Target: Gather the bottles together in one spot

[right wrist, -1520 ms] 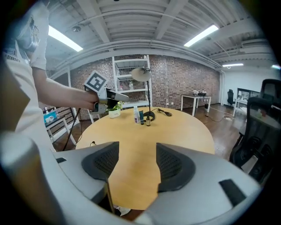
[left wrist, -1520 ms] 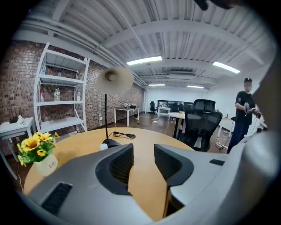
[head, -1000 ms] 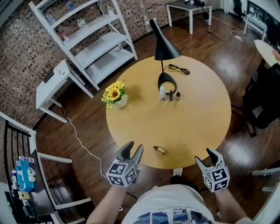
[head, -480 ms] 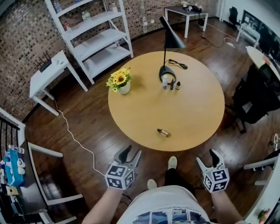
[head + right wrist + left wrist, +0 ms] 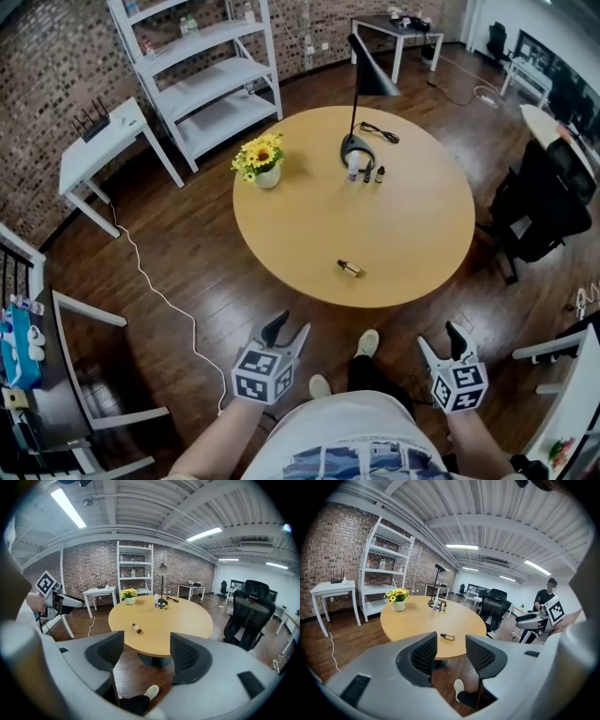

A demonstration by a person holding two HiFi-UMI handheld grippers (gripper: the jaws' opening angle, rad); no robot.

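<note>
Tableside, left gripper [image 5: 289, 328], right gripper [image 5: 439, 337], jaws opened empty

Long strip lights [image 5: 68, 508] on the ceiling light the room brightly and evenly. Shadows around the bench [image 5: 403, 234] are soft and faint, and the dark floor [image 5: 197, 234] carries a mild sheen. All views are wide-angle: the shelf unit [image 5: 386, 564] leans and bows, and both gripper views darken to black at the corners. The left hand-held gripper [image 5: 451, 644] and the right hand-held gripper [image 5: 146, 648] look soft up close.
</note>
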